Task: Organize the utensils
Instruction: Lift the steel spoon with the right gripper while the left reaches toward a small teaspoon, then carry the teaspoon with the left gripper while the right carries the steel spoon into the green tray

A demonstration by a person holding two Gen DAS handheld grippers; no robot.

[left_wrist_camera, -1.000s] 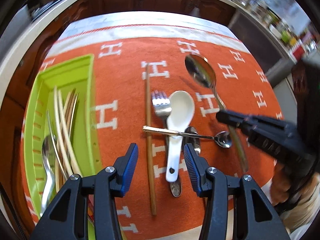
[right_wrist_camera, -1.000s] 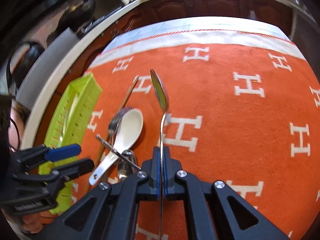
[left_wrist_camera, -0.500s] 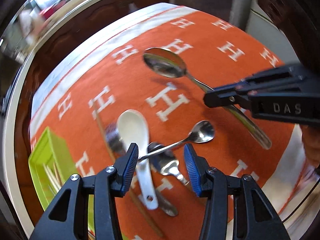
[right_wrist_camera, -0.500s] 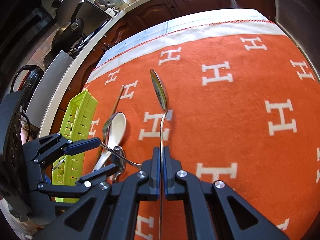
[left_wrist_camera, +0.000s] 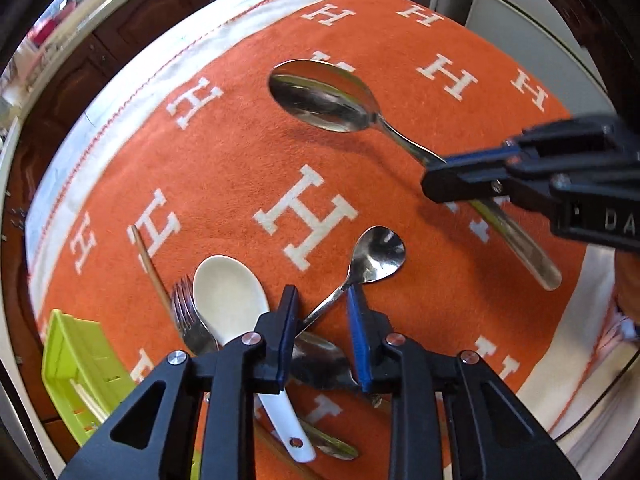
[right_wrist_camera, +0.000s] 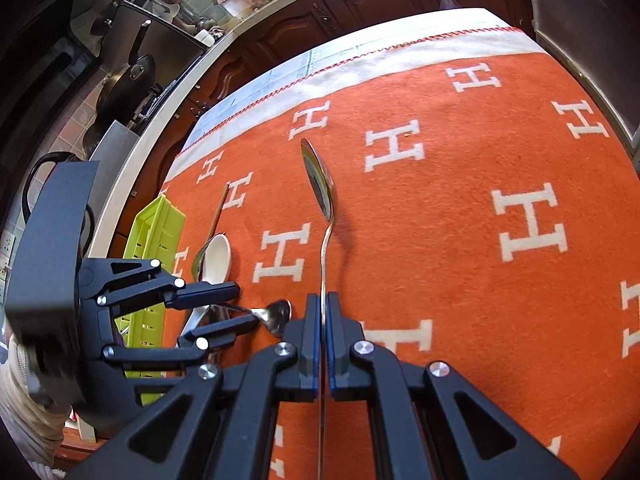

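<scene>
My left gripper [left_wrist_camera: 322, 304] points down over a pile of cutlery on the orange cloth [left_wrist_camera: 240, 140]. Its jaws are closing, with the thin handle of a small metal teaspoon [left_wrist_camera: 376, 256] running slantwise between them; a gap still shows. The teaspoon lies across a white ceramic spoon [left_wrist_camera: 228, 296], a fork [left_wrist_camera: 186, 308] and another metal spoon [left_wrist_camera: 320, 360]. My right gripper [right_wrist_camera: 322, 308] is shut on the handle of a large metal spoon [right_wrist_camera: 318, 176], which it holds just above the cloth, bowl pointing away.
A lime green tray [left_wrist_camera: 76, 356] with utensils in it stands at the cloth's left edge. A wooden chopstick [left_wrist_camera: 150, 264] lies beside the fork. Pans [right_wrist_camera: 128, 80] sit beyond the counter edge at the far left.
My left gripper has rolled and shifted over the pile, and its jaws have narrowed around the teaspoon handle. The right gripper has drifted sideways, still gripping the large spoon.
</scene>
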